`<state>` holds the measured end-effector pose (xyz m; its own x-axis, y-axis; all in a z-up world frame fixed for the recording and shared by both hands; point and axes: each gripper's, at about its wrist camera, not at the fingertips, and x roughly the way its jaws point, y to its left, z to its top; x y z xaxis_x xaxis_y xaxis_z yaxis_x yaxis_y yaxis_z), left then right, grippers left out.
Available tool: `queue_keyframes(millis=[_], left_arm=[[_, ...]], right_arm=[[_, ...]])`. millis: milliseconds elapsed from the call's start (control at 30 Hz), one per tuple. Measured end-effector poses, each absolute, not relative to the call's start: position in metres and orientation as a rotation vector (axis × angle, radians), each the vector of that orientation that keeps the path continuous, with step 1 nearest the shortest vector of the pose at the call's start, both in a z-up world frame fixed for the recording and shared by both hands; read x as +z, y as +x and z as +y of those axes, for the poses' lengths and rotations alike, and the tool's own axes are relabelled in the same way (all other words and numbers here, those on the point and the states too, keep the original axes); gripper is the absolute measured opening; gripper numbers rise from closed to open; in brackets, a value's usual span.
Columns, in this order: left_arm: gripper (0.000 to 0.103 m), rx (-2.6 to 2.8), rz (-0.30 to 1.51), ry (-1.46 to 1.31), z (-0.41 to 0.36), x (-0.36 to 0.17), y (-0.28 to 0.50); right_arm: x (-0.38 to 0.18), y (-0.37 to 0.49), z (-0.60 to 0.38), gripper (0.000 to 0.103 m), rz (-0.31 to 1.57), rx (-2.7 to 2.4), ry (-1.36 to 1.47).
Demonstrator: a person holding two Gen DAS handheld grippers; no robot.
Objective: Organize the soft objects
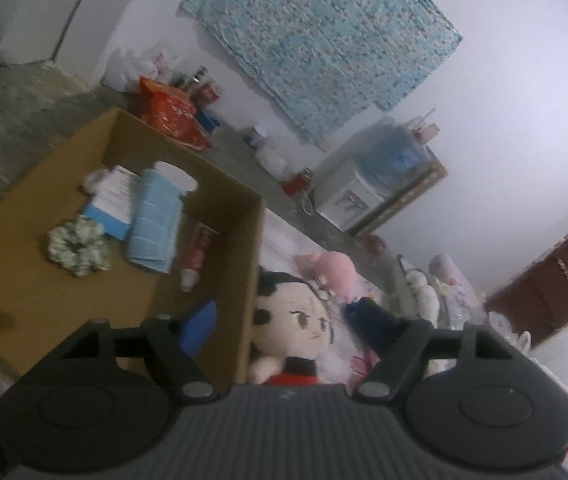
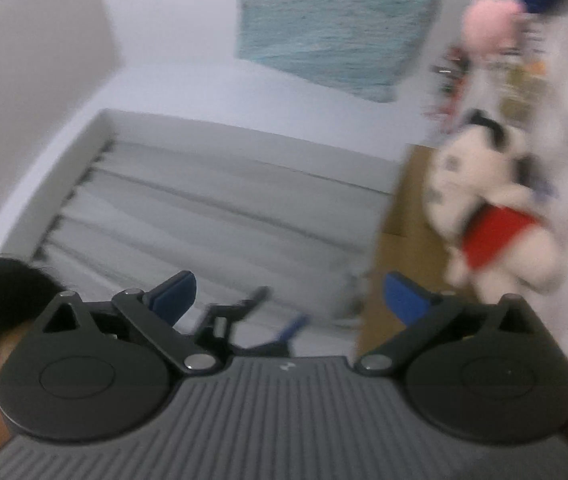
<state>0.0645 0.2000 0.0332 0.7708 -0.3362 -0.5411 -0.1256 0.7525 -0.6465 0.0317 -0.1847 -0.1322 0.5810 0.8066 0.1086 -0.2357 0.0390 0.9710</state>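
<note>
Only the left wrist view showed the cardboard box [image 1: 187, 216] with a scrunchie [image 1: 77, 251] inside. The left claw [image 1: 290, 330] gaped empty above the doll [image 1: 296, 328] lying beside the box. The right claw [image 2: 288, 296], blurred, stood wide, holding nothing; the doll [image 2: 492, 208] lay to its right.

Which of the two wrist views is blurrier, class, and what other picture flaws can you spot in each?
Right wrist view: heavy motion smear, the doll and wall cloth streaked. Left wrist view: sharper, mild blur on the cardboard box contents; dim, bluish light; strong fisheye bending and dark corners in both.
</note>
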Motion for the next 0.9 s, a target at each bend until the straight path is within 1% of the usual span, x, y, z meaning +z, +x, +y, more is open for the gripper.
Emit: queue_keyframes(millis=[67, 233, 267, 400, 667, 833, 900], left_arm=[[0.082, -0.102, 0.687, -0.716, 0.204, 0.035, 0.055], [0.083, -0.068, 0.647, -0.732, 0.217, 0.042, 0.030], [0.083, -0.062, 0.638, -0.734, 0.218, 0.043, 0.026], [0.086, -0.039, 0.589, -0.721, 0.219, 0.052, 0.008], [0.090, -0.025, 0.491, -0.663, 0.217, 0.078, -0.013], [0.091, -0.002, 0.413, -0.615, 0.219, 0.095, -0.019], [0.091, 0.006, 0.397, -0.600, 0.221, 0.099, -0.018]], right_arm=[[-0.142, 0.020, -0.196, 0.101, 0.589, 0.814, 1.284], [-0.144, 0.007, -0.189, 0.101, 0.689, 0.788, 1.175], [-0.139, 0.010, -0.182, 0.101, 0.719, 0.782, 1.150], [-0.153, -0.007, -0.175, 0.101, 0.879, 0.739, 1.105], [-0.245, -0.007, -0.127, 0.100, 1.202, 0.468, 0.975], [-0.334, -0.011, -0.091, 0.099, 1.476, 0.166, 0.970], [-0.371, -0.013, -0.070, 0.099, 1.552, 0.083, 0.932]])
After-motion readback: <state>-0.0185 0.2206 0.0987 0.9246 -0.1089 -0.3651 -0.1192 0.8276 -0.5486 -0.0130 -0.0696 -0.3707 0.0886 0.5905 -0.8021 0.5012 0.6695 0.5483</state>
